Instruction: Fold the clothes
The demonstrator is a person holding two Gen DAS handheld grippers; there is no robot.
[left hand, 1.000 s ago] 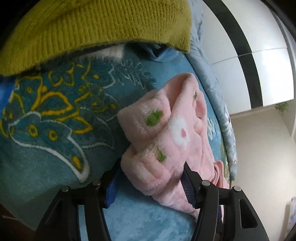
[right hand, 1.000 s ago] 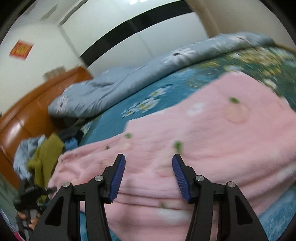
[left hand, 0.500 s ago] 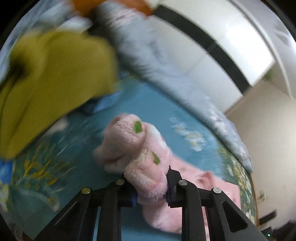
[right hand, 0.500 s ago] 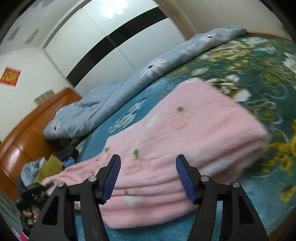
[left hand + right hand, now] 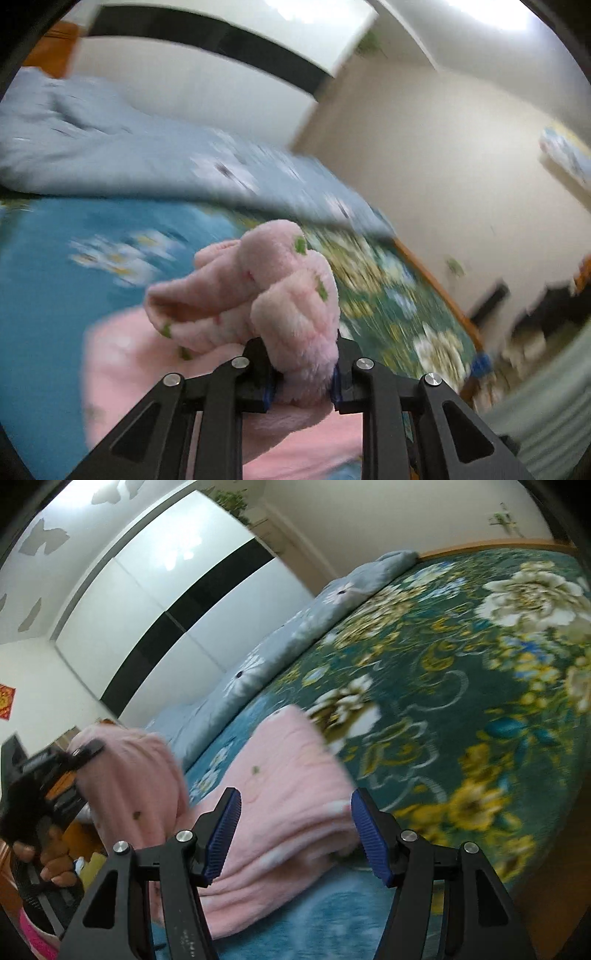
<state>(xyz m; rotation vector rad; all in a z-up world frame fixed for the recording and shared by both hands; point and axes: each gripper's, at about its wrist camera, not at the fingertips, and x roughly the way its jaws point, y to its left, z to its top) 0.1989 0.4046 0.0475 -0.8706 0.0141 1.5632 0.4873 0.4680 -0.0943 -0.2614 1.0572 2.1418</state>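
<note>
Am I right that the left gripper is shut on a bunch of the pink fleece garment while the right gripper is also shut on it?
Only partly. The left gripper is shut on a bunch of the pink fleece garment, as the left wrist view shows. The right gripper, however, is open: the right wrist view shows its blue pads spread wide, with the garment lying beyond them on the floral bedspread.
</note>
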